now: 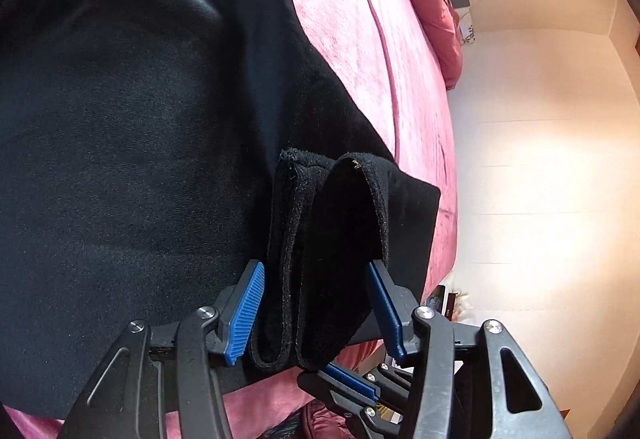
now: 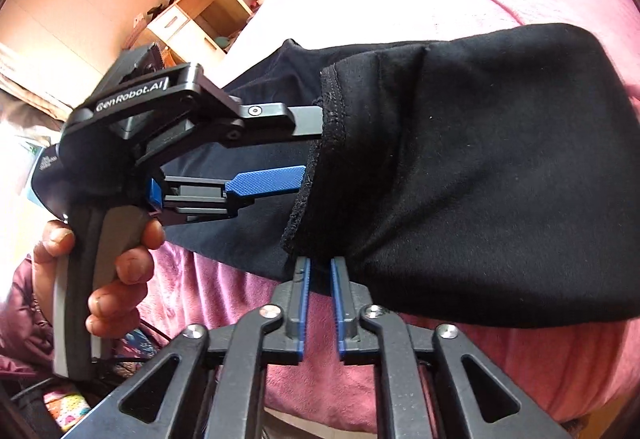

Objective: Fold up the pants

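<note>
The black pants (image 1: 120, 139) lie folded on the pink bed (image 1: 360, 39), hems between the left gripper's (image 1: 316, 299) parted jaws, the right gripper (image 2: 320, 279) slightly apart at their near edge.

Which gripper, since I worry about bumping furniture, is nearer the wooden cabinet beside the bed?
Left, likely. The left gripper meets the pants cuff from the wooden cabinet side; the right gripper sits at the cuff's lower edge, farther back toward the camera.
</note>
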The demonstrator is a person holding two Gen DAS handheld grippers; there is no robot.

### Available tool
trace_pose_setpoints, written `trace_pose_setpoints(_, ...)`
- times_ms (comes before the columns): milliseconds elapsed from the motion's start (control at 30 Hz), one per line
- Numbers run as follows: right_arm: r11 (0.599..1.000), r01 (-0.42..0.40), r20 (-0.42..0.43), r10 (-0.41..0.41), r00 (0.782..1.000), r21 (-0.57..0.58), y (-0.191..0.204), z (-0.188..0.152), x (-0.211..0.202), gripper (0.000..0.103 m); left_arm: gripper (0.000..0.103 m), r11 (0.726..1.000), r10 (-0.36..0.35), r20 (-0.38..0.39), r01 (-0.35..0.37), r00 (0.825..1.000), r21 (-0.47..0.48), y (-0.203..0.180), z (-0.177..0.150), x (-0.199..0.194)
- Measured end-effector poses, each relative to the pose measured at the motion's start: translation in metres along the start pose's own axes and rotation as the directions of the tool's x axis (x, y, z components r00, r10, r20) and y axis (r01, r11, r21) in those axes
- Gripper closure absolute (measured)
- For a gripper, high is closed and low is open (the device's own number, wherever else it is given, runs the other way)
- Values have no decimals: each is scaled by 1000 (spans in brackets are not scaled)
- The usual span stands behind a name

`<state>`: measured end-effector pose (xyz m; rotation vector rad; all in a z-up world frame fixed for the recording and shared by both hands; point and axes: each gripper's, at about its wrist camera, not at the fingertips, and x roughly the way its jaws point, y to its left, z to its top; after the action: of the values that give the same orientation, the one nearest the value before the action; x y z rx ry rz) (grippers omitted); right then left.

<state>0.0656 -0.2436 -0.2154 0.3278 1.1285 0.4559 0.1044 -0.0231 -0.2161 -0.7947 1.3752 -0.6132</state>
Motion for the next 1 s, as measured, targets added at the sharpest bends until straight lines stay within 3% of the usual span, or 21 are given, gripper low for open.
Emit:
trace_pose_setpoints(100, 1000, -10, 27, 9, 1000, 19, -2, -2, -12, 66, 47, 1000, -16, 27, 16, 1000, -6, 0, -7, -6)
trace_pose_setpoints(200, 1000, 0, 42, -1, 999, 31, -7, -6, -24, 66, 44, 1000, -18, 30, 18, 999, -15, 4, -14, -11)
trace_pose_setpoints(400, 995, 50, 81, -56, 995, 81, -17, -20, -59, 66, 43, 998, 64, -25, -63, 998, 24, -2, -19, 7)
trace_pose_setpoints(533, 976, 143, 132, -165, 977, 161, -41, -36, -92, 64, 45, 987, 144, -55, -140, 988, 75, -15, -19, 24)
trace_pose_setpoints(567, 967, 172, 134, -199, 971, 189, -53, -36, -103, 59, 46, 983, 164, -59, -158, 985, 93, -18, -19, 26)
trace_pose_setpoints(600, 954, 207, 131, -239, 962, 219, -62, -41, -108, 50, 59, 978, 181, -65, -173, 981, 113, -22, -18, 29)
trace_pose_setpoints(633, 935, 254, 120, -290, 950, 249, -72, -47, -111, 46, 83, 977, 183, -75, -172, 980, 128, -26, -17, 31)
trace_pose_setpoints(700, 900, 321, 87, -360, 929, 295, -89, -53, -112, 43, 83, 978, 168, -75, -157, 983, 135, -33, -14, 31)
trace_pose_setpoints(767, 877, 340, 64, -383, 922, 339, -102, -57, -108, 43, 84, 979, 135, -67, -123, 989, 162, -45, -13, 25)
trace_pose_setpoints(867, 872, 364, 42, -399, 916, 327, -104, -50, -95, 43, 85, 976, 76, -50, -64, 996, 209, -72, -7, 13)
trace_pose_setpoints(1000, 863, 389, 79, -434, 897, 322, -99, -36, -81, 43, 85, 956, 3, -31, 6, 1000, 294, -111, -2, -4)
